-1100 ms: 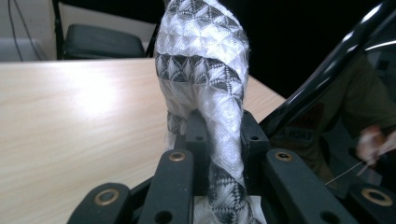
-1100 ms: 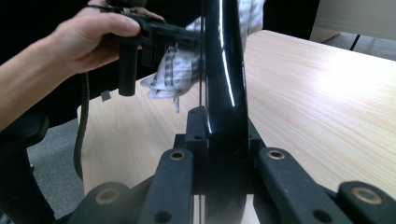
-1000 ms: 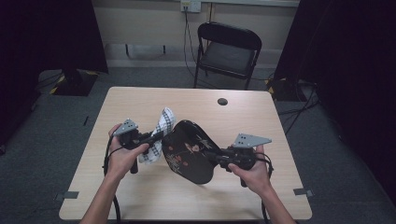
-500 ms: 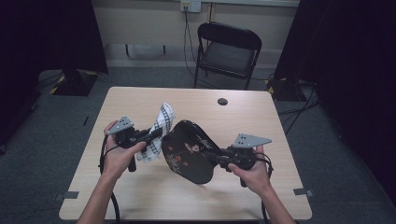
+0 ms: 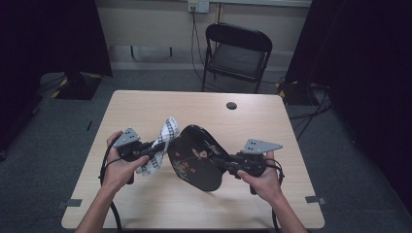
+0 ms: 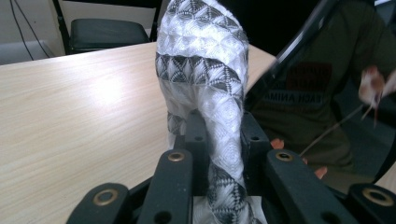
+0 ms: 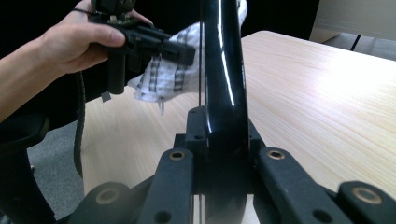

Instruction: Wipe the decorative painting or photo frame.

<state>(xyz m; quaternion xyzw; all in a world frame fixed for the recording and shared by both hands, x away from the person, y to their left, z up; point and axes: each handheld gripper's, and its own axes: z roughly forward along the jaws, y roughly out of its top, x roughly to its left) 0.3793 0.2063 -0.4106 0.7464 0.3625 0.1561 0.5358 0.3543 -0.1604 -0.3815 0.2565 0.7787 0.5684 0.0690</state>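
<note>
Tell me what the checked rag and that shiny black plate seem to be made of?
The rag looks like woven cotton: soft folds, a raised waffle texture, matte. The black plate seems glazed ceramic or lacquered plastic: its glossy surface mirrors the room, and printed decoration shows on it.

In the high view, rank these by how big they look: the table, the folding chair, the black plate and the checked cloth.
Largest to smallest, as they look in the high view:
1. table
2. folding chair, though it stands farther off
3. black plate, held up nearer the camera
4. checked cloth
</note>
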